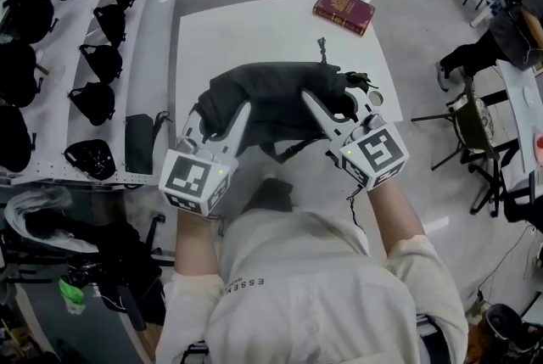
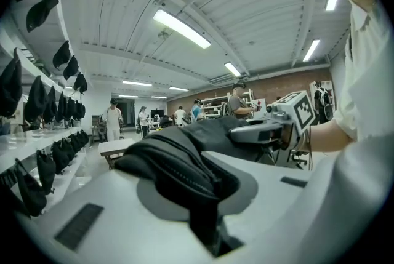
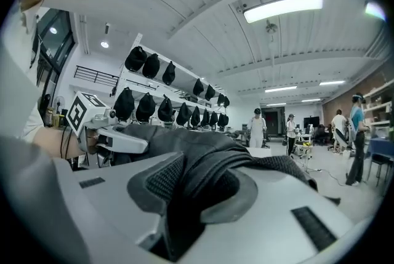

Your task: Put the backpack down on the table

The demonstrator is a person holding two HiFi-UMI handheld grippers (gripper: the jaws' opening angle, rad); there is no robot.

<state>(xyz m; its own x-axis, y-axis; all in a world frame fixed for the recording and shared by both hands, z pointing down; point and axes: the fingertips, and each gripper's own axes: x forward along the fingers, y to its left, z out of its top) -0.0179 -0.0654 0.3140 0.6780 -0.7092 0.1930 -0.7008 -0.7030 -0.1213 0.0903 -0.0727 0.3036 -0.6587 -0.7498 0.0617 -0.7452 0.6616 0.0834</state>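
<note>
Both my tongs clenched on the black backpack [image 1: 276,99], seen from the head; my left tongs [image 1: 222,114] grasp a fold of its fabric at its left end, the cloth bunched between the jaws in the left gripper view; my right tongs [image 1: 333,106] grasp a padded fold at its right end, likewise pinched in the right gripper view; the backpack hangs between the two over the near half of the white surface [image 1: 254,31], a strap [image 1: 291,151] dangling from its near side; its zips look closed, so its contents cannot be told; a red book [image 1: 344,10] lies at the far right corner of the surface, well apart from the backpack; shelves [image 1: 157,31] at left hold rows of black bags [image 1: 95,102].
</note>
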